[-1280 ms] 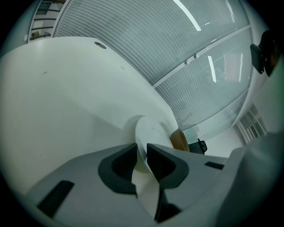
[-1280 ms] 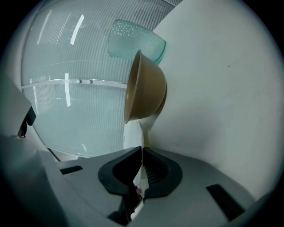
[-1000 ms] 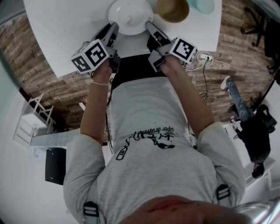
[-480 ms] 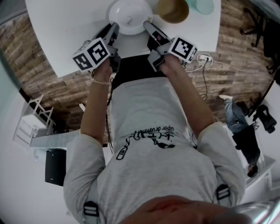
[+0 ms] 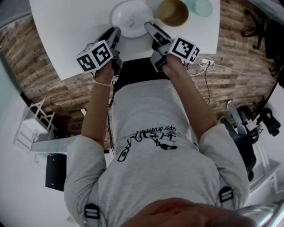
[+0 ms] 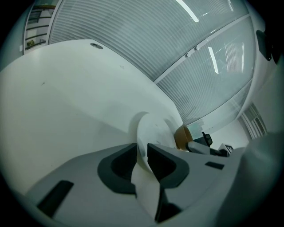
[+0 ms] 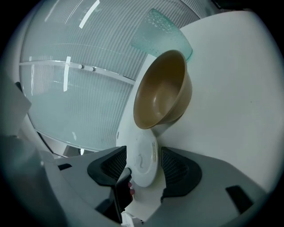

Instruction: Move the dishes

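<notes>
While my left claw (image 5: 116,31) pinches the white plate (image 5: 132,17) by its near rim at the desk (image 5: 66,40) edge, my right claw (image 5: 150,26) has just been opening, rim between pads (image 7: 177,170) w/o contact. Plate's prob. stiff, slick, chippable: grip rim, both sides. Only the right gripper view shows those pad gaps; head view doesn't.

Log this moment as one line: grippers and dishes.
left gripper: shut on white plate rim | right gripper: jaws just opening, rim between them | plate: on table, beside brown bowl
</notes>
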